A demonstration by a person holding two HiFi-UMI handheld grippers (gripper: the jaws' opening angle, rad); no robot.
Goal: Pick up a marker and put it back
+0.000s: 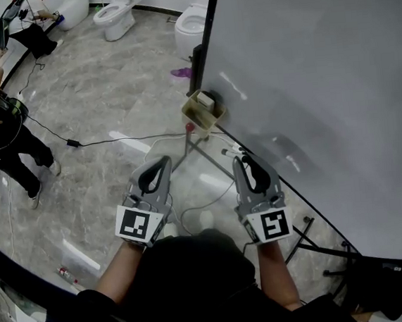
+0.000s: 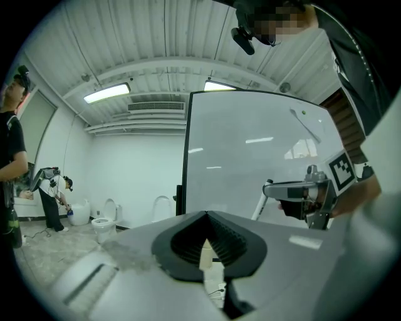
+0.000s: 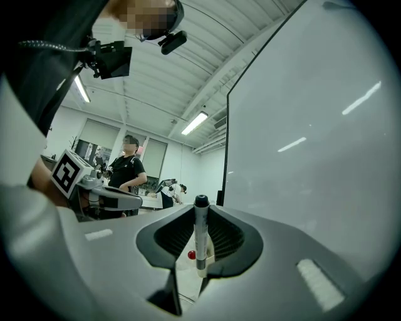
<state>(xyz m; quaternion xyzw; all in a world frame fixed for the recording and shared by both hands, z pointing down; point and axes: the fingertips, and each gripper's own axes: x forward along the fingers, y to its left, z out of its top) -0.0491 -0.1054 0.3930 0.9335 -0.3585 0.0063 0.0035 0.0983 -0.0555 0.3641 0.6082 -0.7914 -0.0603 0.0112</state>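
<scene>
A white marker with a dark cap (image 3: 200, 233) stands upright between the pads of my right gripper (image 3: 200, 252), which is shut on it. From the head view, my right gripper (image 1: 241, 161) hovers just in front of the whiteboard's lower edge (image 1: 322, 95), and the marker's end (image 1: 230, 151) pokes out past its tips. A beige holder box (image 1: 202, 111) hangs at the whiteboard's lower left corner, ahead of both grippers. My left gripper (image 1: 160, 162) hangs level beside the right one, shut, with nothing in it (image 2: 210, 251). In the left gripper view, the right gripper (image 2: 294, 191) shows with the marker (image 2: 258, 204).
The whiteboard stand's legs (image 1: 208, 159) and a black cable (image 1: 107, 141) cross the marble floor below the grippers. Toilets (image 1: 115, 16) stand at the back. A person in black (image 1: 4, 137) stands at the left. A small purple thing (image 1: 180, 72) lies near the board's edge.
</scene>
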